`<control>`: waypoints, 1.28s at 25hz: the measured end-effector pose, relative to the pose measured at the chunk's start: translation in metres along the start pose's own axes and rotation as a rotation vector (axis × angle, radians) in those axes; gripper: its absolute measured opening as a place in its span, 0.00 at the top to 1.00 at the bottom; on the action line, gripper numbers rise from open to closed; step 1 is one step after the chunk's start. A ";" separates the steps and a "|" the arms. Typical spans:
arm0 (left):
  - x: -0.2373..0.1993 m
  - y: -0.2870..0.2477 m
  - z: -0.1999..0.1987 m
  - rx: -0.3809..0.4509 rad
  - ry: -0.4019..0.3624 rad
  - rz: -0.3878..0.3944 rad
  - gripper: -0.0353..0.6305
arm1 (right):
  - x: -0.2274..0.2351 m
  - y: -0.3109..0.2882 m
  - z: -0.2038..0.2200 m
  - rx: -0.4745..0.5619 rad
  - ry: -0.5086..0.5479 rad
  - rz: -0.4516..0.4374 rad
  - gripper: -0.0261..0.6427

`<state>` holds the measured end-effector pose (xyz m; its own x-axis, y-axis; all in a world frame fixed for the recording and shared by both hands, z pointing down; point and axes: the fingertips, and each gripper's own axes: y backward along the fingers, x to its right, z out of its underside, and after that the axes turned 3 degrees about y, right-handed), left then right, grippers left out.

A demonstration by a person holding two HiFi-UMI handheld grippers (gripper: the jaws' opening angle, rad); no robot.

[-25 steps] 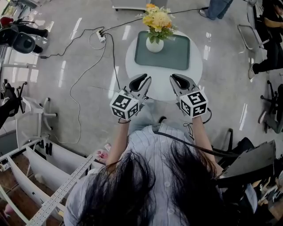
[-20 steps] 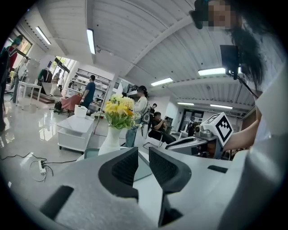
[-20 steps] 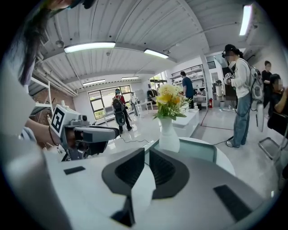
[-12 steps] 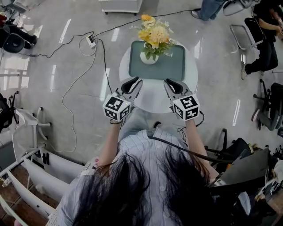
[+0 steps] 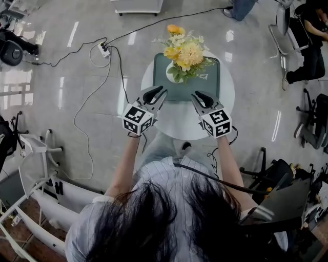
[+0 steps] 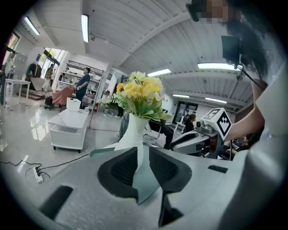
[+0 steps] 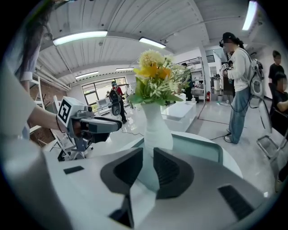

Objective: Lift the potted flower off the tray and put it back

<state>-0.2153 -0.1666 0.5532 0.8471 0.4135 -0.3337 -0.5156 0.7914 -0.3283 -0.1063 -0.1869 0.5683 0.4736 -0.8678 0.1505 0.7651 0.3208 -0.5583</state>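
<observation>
The potted flower [image 5: 185, 52], yellow and cream blooms in a white vase [image 5: 173, 74], stands at the left of a green tray [image 5: 207, 84] on a round white table [image 5: 184, 125]. My left gripper [image 5: 159, 91] hovers at the tray's near left edge, shut and empty, just short of the vase. Over the tray's near right edge, my right gripper [image 5: 197, 94] is also shut and holds nothing. The left gripper view has the vase [image 6: 132, 134] straight ahead beyond the jaws [image 6: 143, 157]. Ahead of the right gripper [image 7: 148, 161], the vase [image 7: 156, 126] stands close on the tray [image 7: 198, 146].
A power strip [image 5: 105, 49] with cables lies on the floor left of the table. A white cart [image 5: 137, 6] and a standing person [image 5: 241, 7] are beyond it. Chairs and a seated person [image 5: 307, 30] are at the right. White frames [image 5: 46, 194] stand at lower left.
Both grippers have moved forward and down, from the table's near rim to the tray's near edge. The flower has stayed on the tray.
</observation>
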 end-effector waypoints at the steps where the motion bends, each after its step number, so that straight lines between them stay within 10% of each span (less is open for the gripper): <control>1: -0.004 -0.004 0.000 -0.008 -0.003 0.009 0.85 | 0.001 -0.005 0.000 -0.002 0.000 -0.005 0.89; 8: -0.029 -0.030 0.010 -0.064 -0.023 0.061 0.77 | 0.010 -0.040 0.008 -0.015 -0.001 -0.048 0.85; 20: -0.045 -0.063 0.024 -0.104 -0.087 0.172 0.53 | 0.032 -0.086 0.020 0.005 0.046 -0.072 0.44; 32: -0.039 -0.094 0.012 -0.086 -0.103 0.294 0.38 | 0.030 -0.123 0.019 0.000 0.192 -0.107 0.37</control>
<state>-0.1986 -0.2520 0.6081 0.6669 0.6655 -0.3353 -0.7451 0.5923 -0.3065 -0.1781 -0.2450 0.6565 0.2976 -0.9534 0.0507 0.8069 0.2228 -0.5471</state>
